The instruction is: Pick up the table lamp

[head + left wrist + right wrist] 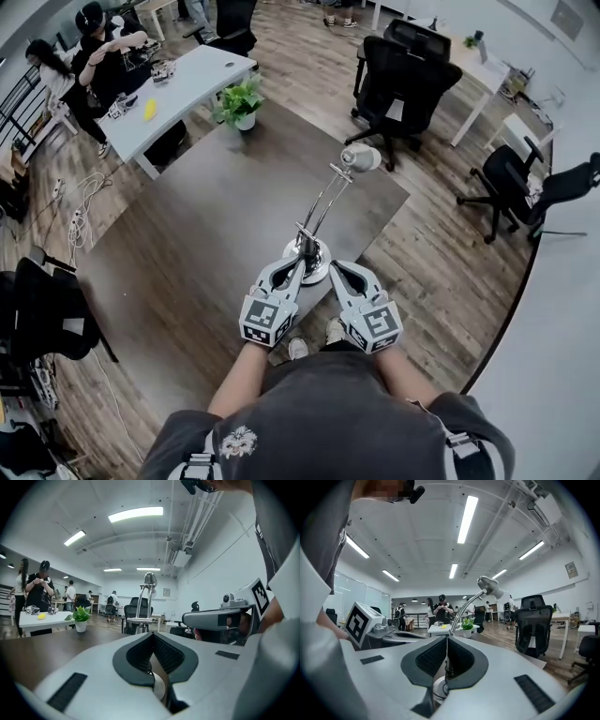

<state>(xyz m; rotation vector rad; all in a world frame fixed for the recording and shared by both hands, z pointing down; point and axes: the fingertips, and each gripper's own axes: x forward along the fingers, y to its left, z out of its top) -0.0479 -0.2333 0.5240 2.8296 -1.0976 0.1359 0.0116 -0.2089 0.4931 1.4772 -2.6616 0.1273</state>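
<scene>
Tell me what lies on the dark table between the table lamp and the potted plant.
Nothing: in the head view the dark table is bare between the table lamp and the potted plant.

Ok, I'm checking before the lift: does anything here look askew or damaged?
Nothing stands out. The table lamp stands upright on its round base near the table's near edge, and the potted plant is upright too.

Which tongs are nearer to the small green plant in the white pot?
Left. The small green plant in the white pot stands far ahead, to the left. The left tongs are on that side; the right tongs are beside them, farther right.
</scene>
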